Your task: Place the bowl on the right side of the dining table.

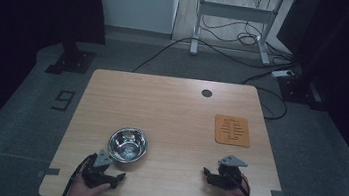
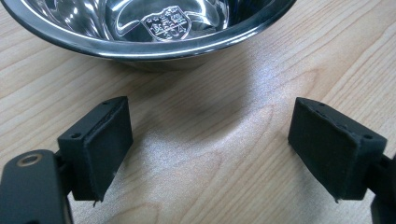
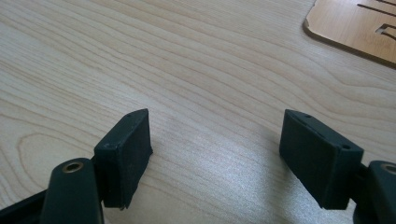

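Steel bowl (image 1: pixel 128 144) sits on the surface (image 1: pixel 171 107) w/ my left gripper (image 2: pixel 210 149) just short of its rim, jaws wide, nothing btwn them. Right gripper (image 3: pixel 215 154) also wide open & empty, well right of the bowl, near the cork mat (image 1: pixel 232 130). Risk imo: slick curved rim slips from the pads, bowl skids or tips.

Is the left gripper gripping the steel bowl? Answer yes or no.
No: in the left gripper view the left gripper stands open over bare wood, with the steel bowl just beyond its jaws, untouched.
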